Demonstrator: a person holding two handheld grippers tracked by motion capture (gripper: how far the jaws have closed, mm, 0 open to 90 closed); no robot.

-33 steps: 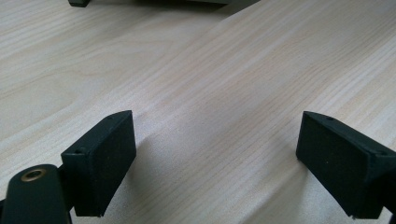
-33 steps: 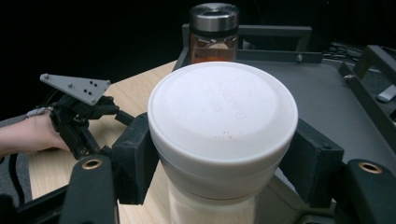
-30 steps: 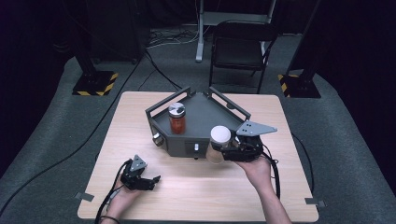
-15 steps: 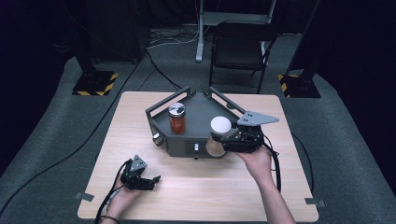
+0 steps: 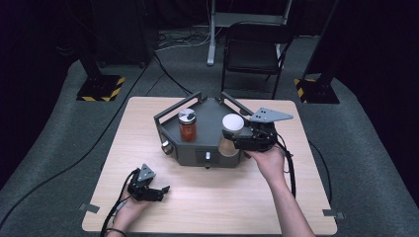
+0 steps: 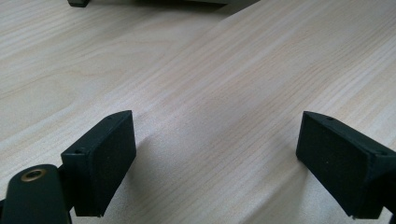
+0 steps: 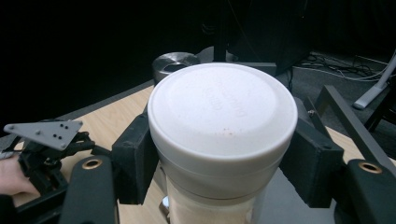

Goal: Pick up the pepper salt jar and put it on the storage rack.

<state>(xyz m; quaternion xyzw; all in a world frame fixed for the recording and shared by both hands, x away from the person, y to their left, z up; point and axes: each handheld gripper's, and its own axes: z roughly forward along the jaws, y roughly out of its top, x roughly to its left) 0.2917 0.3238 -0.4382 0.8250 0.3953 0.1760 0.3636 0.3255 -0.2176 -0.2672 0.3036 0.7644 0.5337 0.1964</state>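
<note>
Left gripper [image 5: 157,190]: resting on wooden table [image 5: 222,207], jaws apart, nothing between them. Dark grey tray [image 5: 210,111]: holds red-filled jar [image 5: 187,125] with silver cap. White-lidded jar [image 5: 232,129]: broad round white lid, pale contents, at tray's right front edge, clamped in right gripper [image 5: 231,139].

Both grippers black: left gripper [image 5: 159,189], right gripper [image 5: 228,134]; grey triangular top plates, brass screw inserts, trailing black cables.
</note>
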